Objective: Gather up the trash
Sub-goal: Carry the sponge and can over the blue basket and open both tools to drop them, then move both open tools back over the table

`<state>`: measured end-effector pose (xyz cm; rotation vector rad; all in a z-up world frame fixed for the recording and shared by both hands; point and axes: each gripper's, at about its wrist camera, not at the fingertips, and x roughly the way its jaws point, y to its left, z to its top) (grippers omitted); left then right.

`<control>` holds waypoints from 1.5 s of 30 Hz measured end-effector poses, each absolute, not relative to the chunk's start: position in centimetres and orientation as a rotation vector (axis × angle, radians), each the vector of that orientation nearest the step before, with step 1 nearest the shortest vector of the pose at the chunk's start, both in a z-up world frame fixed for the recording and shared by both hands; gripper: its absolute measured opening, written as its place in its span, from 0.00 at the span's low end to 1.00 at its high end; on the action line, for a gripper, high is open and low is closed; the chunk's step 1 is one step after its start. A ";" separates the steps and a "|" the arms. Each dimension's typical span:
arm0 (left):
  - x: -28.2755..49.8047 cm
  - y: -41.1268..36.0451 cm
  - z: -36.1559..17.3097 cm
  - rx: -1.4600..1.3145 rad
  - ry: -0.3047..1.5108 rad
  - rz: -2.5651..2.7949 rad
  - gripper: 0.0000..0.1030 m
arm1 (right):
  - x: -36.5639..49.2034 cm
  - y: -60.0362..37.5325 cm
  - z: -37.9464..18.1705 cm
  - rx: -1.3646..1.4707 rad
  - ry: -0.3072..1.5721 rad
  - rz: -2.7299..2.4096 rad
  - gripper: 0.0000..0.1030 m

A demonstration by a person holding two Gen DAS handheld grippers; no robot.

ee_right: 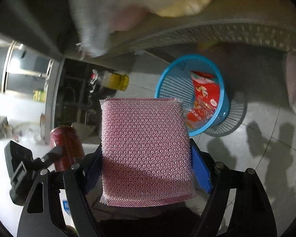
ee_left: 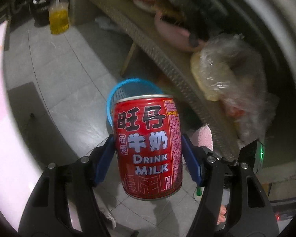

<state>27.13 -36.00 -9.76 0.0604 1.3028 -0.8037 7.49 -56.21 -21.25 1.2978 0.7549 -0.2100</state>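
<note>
Can (red, "Drink Milk") clamped in left gripper; pink sponge clamped in right gripper; blue basket beyond, wrappers inside.

dim room, grey tiled floor, woven-edged table above.

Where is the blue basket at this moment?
The blue basket stands on the tiled floor just below the woven table edge, beyond the pink sponge; in the left wrist view its rim shows behind the red can.
</note>
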 end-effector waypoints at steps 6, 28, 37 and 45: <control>30.4 -41.5 -14.4 0.062 1.368 -0.755 0.63 | 12.2 -59.2 -26.8 1.412 0.752 -0.208 0.78; 28.2 -37.0 -8.3 0.036 1.203 -0.809 0.71 | 10.5 -57.6 -32.8 1.271 0.832 -0.331 0.81; 23.6 -29.4 -2.3 0.008 1.043 -0.838 0.76 | 4.8 -50.2 -26.6 1.082 0.842 -0.273 0.81; 20.0 -18.4 1.6 -0.005 0.897 -0.744 0.77 | 4.6 -45.4 -15.5 0.673 0.796 -0.247 0.81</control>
